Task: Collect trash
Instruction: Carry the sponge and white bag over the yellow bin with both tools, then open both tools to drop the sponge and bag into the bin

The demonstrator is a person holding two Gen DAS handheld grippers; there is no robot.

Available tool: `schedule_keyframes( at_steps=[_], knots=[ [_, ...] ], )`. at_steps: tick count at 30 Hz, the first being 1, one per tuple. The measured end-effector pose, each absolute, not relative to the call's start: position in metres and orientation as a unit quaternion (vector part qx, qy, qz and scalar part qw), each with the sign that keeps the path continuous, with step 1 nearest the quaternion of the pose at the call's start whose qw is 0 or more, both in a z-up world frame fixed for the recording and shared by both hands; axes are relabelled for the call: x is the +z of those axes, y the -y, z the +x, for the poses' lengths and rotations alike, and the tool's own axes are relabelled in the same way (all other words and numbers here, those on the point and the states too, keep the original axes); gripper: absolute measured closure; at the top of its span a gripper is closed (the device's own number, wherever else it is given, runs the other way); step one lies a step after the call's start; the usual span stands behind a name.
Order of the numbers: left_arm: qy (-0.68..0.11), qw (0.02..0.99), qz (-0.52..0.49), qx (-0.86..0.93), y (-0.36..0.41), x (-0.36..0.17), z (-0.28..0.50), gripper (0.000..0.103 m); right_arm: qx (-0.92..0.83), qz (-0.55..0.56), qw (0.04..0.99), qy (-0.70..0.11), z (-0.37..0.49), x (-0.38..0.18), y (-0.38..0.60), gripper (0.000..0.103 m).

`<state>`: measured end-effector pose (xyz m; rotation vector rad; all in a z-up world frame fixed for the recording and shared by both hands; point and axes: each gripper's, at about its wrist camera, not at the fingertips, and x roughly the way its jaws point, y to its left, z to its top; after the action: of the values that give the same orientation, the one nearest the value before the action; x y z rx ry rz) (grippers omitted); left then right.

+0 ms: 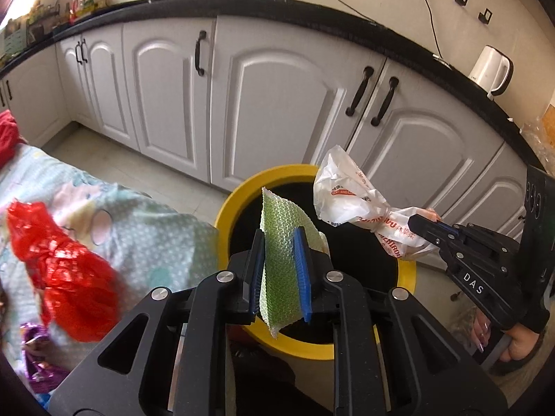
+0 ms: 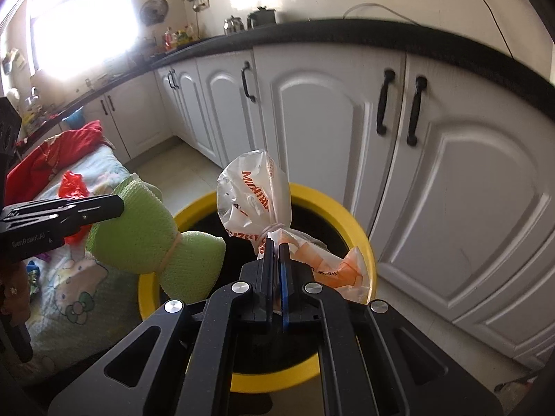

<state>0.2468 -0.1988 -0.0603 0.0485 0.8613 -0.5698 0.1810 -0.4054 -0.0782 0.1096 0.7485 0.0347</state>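
A yellow bin (image 1: 406, 279) (image 2: 360, 239) with a dark inside stands on the floor by the white cabinets. My left gripper (image 1: 279, 239) is shut on a green mesh wrapper (image 1: 281, 267) and holds it over the bin's mouth. In the right wrist view that green wrapper (image 2: 138, 239), tied at its waist, hangs from the left gripper (image 2: 119, 206). My right gripper (image 2: 275, 244) is shut on a knotted white plastic bag with red print (image 2: 249, 197), over the bin too. From the left wrist view the right gripper (image 1: 414, 223) grips that bag (image 1: 350, 194) at its knot.
A table with a pastel patterned cloth (image 1: 145, 222) lies left of the bin. On it are a red plastic bag (image 1: 66, 270), a purple wrapper (image 1: 34, 357) and red cloth (image 2: 45, 159). White cabinets (image 1: 277, 104) under a black counter stand behind. A white kettle (image 1: 491, 69) sits on the counter.
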Motion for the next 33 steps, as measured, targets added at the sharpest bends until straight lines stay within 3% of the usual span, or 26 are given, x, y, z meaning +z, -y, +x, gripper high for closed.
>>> schedule_keyframes(
  at_steps=[9,11,12,15,27,30,33],
  knots=[
    [-0.439,0.856,0.021,-0.271,0.202,-0.082,0.256,0.09,0.016,0.076,0.916,-0.394,0.188,-0.098,0.408,0.096],
    [-0.442,0.855,0.02,-0.27,0.202,-0.083,0.256,0.083,0.015,0.077,0.915,-0.396,0.188,-0.099,0.409,0.093],
    [-0.442,0.855,0.019,-0.27,0.202,-0.083,0.256,0.074,0.015,0.077,0.915,-0.397,0.188,-0.099,0.409,0.089],
    [-0.442,0.856,0.013,-0.268,0.198,-0.081,0.254,0.068,0.011,0.078,0.915,-0.397,0.187,-0.099,0.41,0.082],
    [-0.415,0.878,-0.005,-0.239,0.172,-0.06,0.243,0.019,0.0,0.062,0.929,-0.365,0.176,-0.079,0.4,0.054],
    [-0.398,0.888,-0.007,-0.229,0.163,-0.052,0.238,0.015,0.0,0.057,0.94,-0.337,0.169,-0.068,0.392,0.042],
    [-0.382,0.897,-0.01,-0.221,0.155,-0.043,0.234,0.011,0.007,0.045,0.95,-0.309,0.163,-0.054,0.379,0.037]
  ],
)
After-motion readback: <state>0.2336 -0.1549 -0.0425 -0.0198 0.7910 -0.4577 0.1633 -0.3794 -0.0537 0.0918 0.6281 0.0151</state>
